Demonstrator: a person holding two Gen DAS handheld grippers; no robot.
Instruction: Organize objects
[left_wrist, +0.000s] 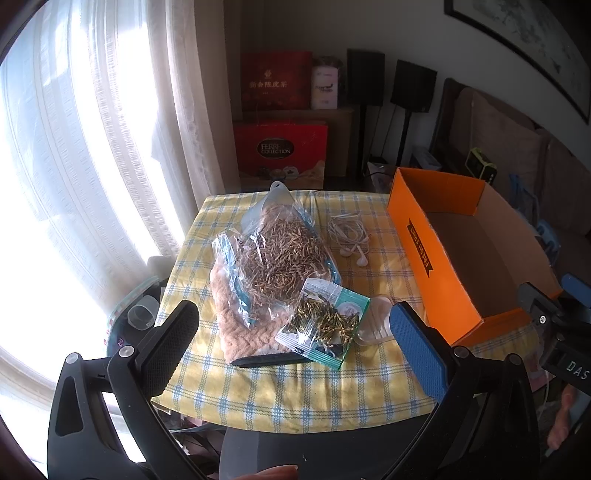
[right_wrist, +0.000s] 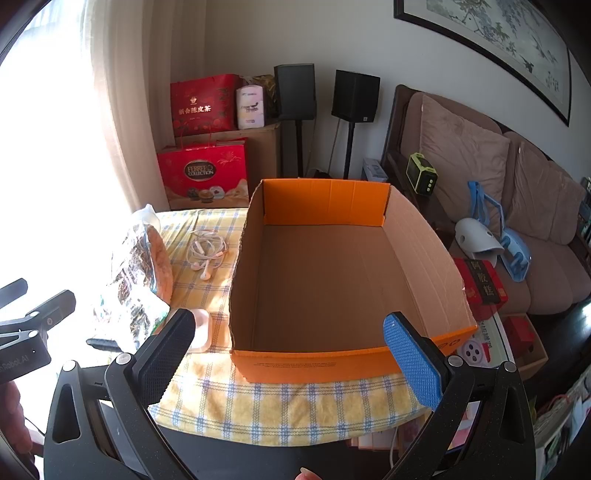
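Observation:
On the yellow checked tablecloth (left_wrist: 258, 387) lie a large clear bag of dried brown strands (left_wrist: 280, 254), a small packet of golden bits (left_wrist: 325, 321), a beige knitted cloth (left_wrist: 236, 325) under them, white earphones (left_wrist: 351, 236) and a small clear plastic case (left_wrist: 373, 325). An empty orange cardboard box (right_wrist: 325, 280) stands on the right. My left gripper (left_wrist: 291, 343) is open and empty, hovering in front of the small packet. My right gripper (right_wrist: 288, 350) is open and empty in front of the box's near wall. The earphones (right_wrist: 207, 251) also show in the right wrist view.
A curtained window (left_wrist: 92, 147) is on the left. Red gift bags (right_wrist: 203, 173) and speakers on stands (right_wrist: 354, 96) stand behind the table. A sofa (right_wrist: 498, 177) with items is on the right. A dark flat object (left_wrist: 269, 360) lies under the cloth's near edge.

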